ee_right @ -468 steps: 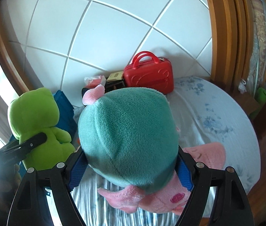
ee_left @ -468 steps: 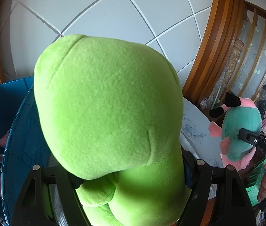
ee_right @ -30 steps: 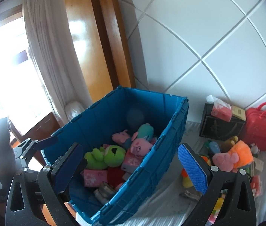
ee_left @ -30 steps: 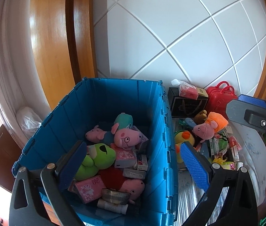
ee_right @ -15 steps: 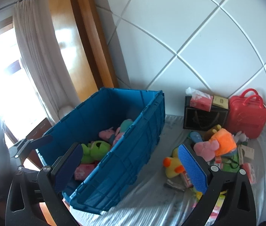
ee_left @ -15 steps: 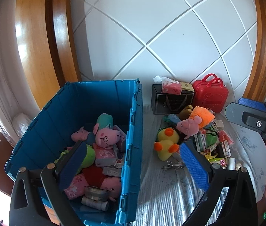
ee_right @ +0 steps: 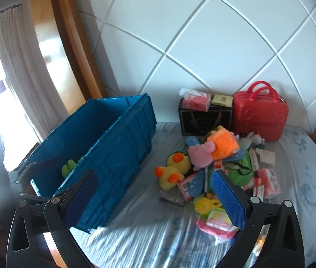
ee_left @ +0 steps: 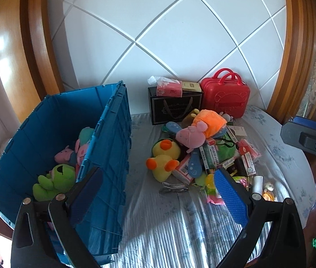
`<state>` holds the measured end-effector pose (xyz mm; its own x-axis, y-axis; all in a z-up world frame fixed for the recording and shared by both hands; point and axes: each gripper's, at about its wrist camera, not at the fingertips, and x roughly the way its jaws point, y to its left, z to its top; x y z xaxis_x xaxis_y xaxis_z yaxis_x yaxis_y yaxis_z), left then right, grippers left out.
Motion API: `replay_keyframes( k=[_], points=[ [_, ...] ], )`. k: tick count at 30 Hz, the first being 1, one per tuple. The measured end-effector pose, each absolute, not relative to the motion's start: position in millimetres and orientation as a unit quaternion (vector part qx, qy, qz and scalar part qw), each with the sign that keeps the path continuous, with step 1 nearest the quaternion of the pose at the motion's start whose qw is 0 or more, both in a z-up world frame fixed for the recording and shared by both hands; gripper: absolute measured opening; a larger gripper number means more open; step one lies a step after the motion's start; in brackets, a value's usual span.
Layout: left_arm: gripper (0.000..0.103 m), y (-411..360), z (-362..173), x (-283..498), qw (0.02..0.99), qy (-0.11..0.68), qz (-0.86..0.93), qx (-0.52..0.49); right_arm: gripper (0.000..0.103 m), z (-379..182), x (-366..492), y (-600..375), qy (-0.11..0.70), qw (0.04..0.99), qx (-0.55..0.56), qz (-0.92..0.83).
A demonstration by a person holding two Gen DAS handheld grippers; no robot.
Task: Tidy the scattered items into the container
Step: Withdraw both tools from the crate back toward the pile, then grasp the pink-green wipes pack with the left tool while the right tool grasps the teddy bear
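A blue crate (ee_left: 111,156) stands on the left of the bed with a green frog plush (ee_left: 55,178) and pink pig plushes (ee_left: 68,154) inside. To its right lies a heap of items: a yellow duck (ee_left: 164,156), a pink pig in an orange dress (ee_left: 200,127), small boxes and packets. My left gripper (ee_left: 158,192) is open and empty, above the bed between crate and heap. My right gripper (ee_right: 153,192) is open and empty too, facing the crate (ee_right: 117,151), the duck (ee_right: 173,167) and the pig (ee_right: 211,147).
A red case (ee_left: 225,98) and a black gift bag (ee_left: 175,109) topped by a tissue pack (ee_left: 169,89) stand against the white padded headboard. Wooden frames flank it. A curtain (ee_right: 19,67) hangs at the left. The bed drops away at the right.
Both views have swung right, from over the crate toward the heap. Earlier the grippers held a green frog and a teal plush; both are now open and empty.
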<state>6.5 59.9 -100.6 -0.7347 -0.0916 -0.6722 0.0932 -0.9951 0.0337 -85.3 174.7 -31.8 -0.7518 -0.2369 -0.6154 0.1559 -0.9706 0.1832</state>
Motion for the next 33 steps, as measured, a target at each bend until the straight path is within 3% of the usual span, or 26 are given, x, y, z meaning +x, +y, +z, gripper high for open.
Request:
replay_keyframes(
  k=[18, 33],
  points=[
    [0.101, 192.5, -206.7, -53.5, -0.045, -0.046, -0.897, 0.436, 0.102, -88.7, -30.9, 358.7, -0.13, -0.051, 0.375, -0.916],
    [0.101, 291.8, -312.6, -80.6, -0.128, -0.124, -0.857, 0.483, 0.102, -200.4, 3.1, 448.0, -0.17, -0.126, 0.457, -0.864]
  ],
)
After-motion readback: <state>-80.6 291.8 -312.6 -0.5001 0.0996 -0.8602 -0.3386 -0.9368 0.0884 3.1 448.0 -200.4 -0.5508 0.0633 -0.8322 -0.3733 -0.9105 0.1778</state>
